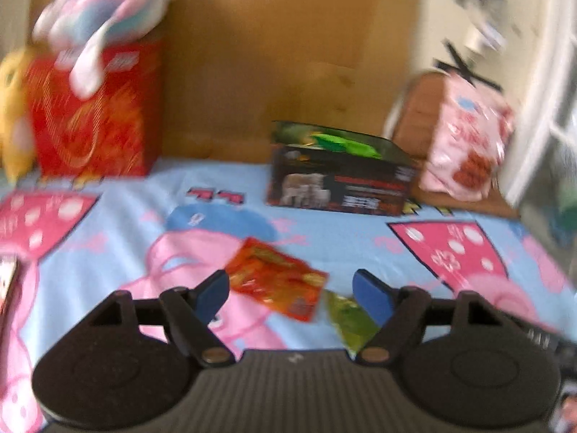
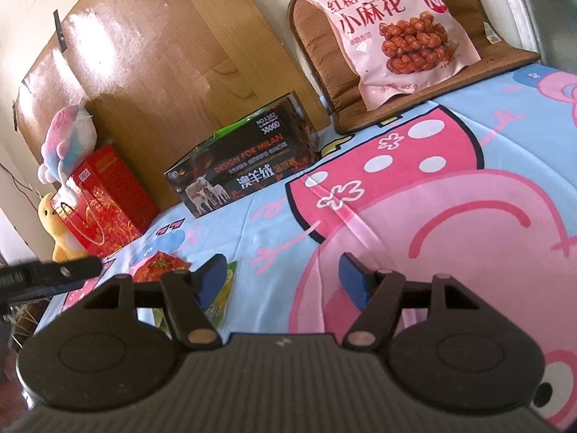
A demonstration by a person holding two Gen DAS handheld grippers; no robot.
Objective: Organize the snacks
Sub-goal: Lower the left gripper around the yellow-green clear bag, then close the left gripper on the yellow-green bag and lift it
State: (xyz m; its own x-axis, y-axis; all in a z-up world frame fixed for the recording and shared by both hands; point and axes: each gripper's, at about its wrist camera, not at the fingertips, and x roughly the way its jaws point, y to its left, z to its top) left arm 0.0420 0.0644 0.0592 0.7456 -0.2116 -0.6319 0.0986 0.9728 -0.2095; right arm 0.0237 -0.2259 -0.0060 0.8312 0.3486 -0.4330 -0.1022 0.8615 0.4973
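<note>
Left gripper (image 1: 291, 288) spread, nothing gripped — orange snack packet (image 1: 277, 278) and green packet (image 1: 350, 321) lie on cartoon bedsheet (image 1: 324, 231) just beyond. Right gripper (image 2: 282, 275) also released, empty. Farther: black box (image 2: 242, 170), then pink snack bag (image 2: 391, 29) on brown cushion (image 2: 497, 50).

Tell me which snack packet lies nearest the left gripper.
The orange-red packet, lying right between the open fingers. The green packet sits off by the right finger; the pink bag is far back.

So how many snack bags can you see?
3. An orange packet and a green packet lie side by side on the cartoon sheet; a big pink bag leans on the brown cushion. More may hide in the boxes.
</note>
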